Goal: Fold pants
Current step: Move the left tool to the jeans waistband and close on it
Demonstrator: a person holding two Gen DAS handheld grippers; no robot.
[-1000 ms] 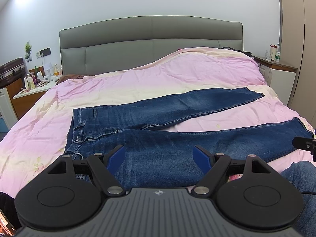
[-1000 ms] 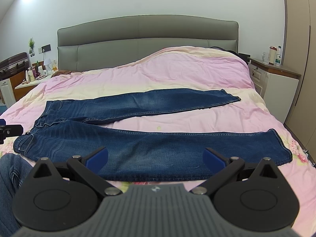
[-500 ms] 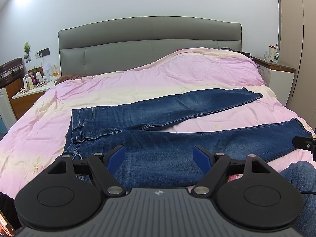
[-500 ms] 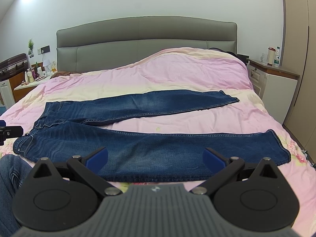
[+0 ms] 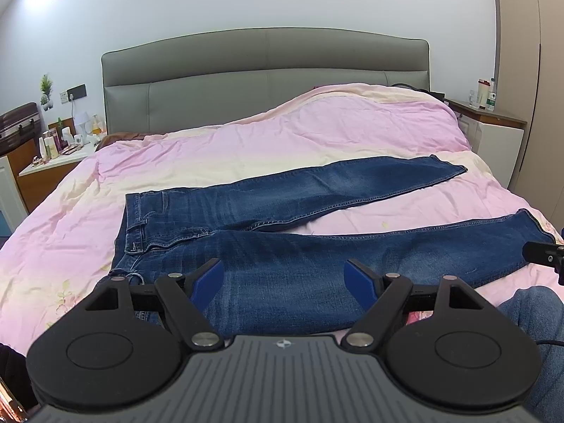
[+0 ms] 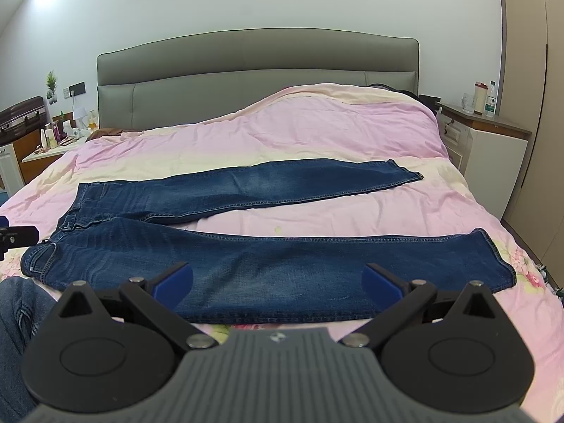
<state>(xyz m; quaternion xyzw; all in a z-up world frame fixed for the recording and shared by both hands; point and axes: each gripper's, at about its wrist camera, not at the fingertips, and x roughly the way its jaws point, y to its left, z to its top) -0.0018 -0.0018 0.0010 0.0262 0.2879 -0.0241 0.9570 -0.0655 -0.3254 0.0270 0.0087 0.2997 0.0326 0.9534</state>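
Dark blue jeans lie flat on a pink bedspread, waistband at the left, both legs spread apart and running to the right. They show in the right wrist view too. My left gripper is open and empty, hovering above the near leg close to the hip. My right gripper is open and empty, above the near leg's middle. The right gripper's tip shows at the right edge of the left wrist view, near the near leg's hem.
A grey padded headboard stands behind the bed. A nightstand with bottles is at the left, a white nightstand with cups at the right. The person's jeans-clad knee is beside the bed's near edge.
Both views have drifted very slightly. The jeans have not moved and both grippers stay open.
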